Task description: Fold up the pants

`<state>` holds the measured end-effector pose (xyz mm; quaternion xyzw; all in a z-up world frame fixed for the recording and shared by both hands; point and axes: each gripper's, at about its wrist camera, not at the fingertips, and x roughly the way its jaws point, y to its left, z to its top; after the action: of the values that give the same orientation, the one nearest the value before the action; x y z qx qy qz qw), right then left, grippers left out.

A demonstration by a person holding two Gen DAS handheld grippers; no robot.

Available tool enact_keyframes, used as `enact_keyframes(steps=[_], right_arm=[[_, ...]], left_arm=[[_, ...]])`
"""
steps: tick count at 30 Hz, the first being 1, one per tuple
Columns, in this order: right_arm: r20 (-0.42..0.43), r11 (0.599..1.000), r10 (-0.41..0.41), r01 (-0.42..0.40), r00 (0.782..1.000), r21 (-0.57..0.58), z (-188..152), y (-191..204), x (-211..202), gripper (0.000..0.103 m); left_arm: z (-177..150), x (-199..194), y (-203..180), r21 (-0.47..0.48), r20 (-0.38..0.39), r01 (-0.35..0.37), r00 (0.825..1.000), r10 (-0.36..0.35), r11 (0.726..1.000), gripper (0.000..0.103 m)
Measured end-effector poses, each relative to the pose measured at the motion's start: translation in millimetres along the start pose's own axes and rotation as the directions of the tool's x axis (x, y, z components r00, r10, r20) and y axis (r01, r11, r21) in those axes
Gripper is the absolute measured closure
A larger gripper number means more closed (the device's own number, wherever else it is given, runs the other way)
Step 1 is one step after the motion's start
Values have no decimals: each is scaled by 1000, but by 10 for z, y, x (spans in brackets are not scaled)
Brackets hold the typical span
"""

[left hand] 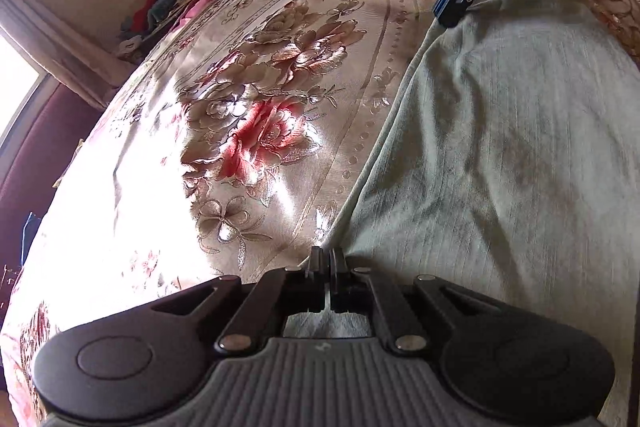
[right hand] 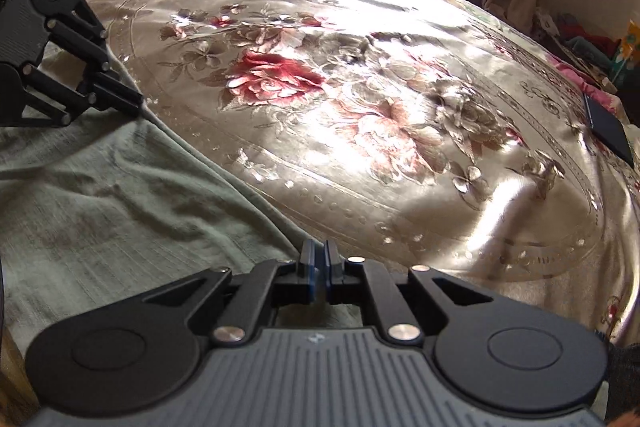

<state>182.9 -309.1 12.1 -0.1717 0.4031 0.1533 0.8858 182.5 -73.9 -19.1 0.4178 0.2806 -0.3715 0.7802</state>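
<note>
**A:** Left wrist view first. What have you got there?

**B:** My left gripper (left hand: 329, 254) sits at the near edge of the pants (left hand: 500, 147), a pale grey-green cloth spread flat on the floral bedspread (left hand: 248, 131). My jaws stand clenched, the two fingers nearly touching, right where the edge of the cloth meets the bedspread. I read that as pinching the cloth's edge, though the fingertips hide the exact contact.

**A:** And your other tool?

**B:** My right gripper (left hand: 450, 13) shows at the top of that view, at the far end of the same long edge of the pants. From its own camera, the right gripper (right hand: 320, 251) also has its jaws pressed together, blue pads nearly meeting, tips down at the border of the pants (right hand: 100, 187). Whether cloth is caught between them I cannot tell.

**A:** Where do the pants lie from that side?

**B:** They fill the lower left of the right wrist view, with soft wrinkles, the edge running diagonally up to my left gripper (right hand: 136, 105), which rests on it. The bedspread (right hand: 360, 87) shines to the right.

**A:** Anything else on the bed?

**B:** A dark flat tablet (right hand: 608, 131) lies near the far side, well apart from the pants.
</note>
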Motion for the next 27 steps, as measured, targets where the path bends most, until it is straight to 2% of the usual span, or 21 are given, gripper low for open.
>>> enact_keyframes(steps=[1, 3, 5, 7, 8, 9, 11, 13, 15, 17, 19, 21, 22, 24, 27], right_arm=[[21, 997, -3, 1, 1000, 80, -83, -94, -113, 96], [69, 975, -63, 46, 996, 218, -283, -247, -389, 95], [103, 930, -136, 91, 985, 356, -581, -353, -760, 95], [109, 871, -178, 105, 978, 479, -885, -433, -1043, 85], [100, 850, -194, 116, 976, 514, -1006, -466, -1136, 85], [90, 841, -219, 141, 972, 523, -1093, -490, -1205, 85], [61, 848, -259, 197, 964, 492, -1152, -537, -1252, 86], [28, 832, -299, 246, 954, 498, -1144, -634, -1232, 86], [31, 800, -337, 269, 941, 536, -1172, -748, -1242, 83], [-4, 737, -392, 316, 920, 598, -1244, -847, -1273, 78], [3, 665, -375, 267, 927, 698, -1425, -888, -1423, 78], [56, 589, -322, 153, 945, 793, -1662, -828, -1587, 77], [84, 548, -296, 97, 951, 831, -1787, -765, -1637, 71], [126, 473, -260, 13, 957, 881, -2008, -660, -1616, 63], [156, 399, -254, -43, 955, 916, -2217, -581, -1418, 60]], left_arm=[[-21, -37, -23, -6, -2, -14, 1000, 14, 1000, 82], [-60, -115, -87, -13, 2, -54, 999, 54, 998, 80], [-78, -207, -163, -29, 16, -59, 998, 59, 998, 78], [-63, -246, -240, -24, 21, -49, 999, 49, 999, 77], [-41, -244, -282, -10, 17, -49, 999, 49, 999, 76], [-10, -232, -317, 5, 11, -46, 999, 46, 999, 76], [96, -204, -375, 14, 12, -34, 999, 34, 999, 76], [235, -194, -420, 1, 40, -10, 999, 10, 1000, 76], [380, -185, -488, -19, 79, 5, 997, -3, 1000, 74], [476, -156, -570, -31, 101, 36, 994, -32, 999, 72], [507, -77, -695, -8, 94, 44, 995, -44, 999, 68], [484, 2, -809, 17, 87, 24, 996, -25, 1000, 69], [483, 7, -828, 17, 91, 16, 996, -18, 1000, 69], [502, -25, -793, -14, 82, 22, 996, -21, 1000, 69], [499, -94, -752, -42, 60, 41, 997, -39, 998, 67]])
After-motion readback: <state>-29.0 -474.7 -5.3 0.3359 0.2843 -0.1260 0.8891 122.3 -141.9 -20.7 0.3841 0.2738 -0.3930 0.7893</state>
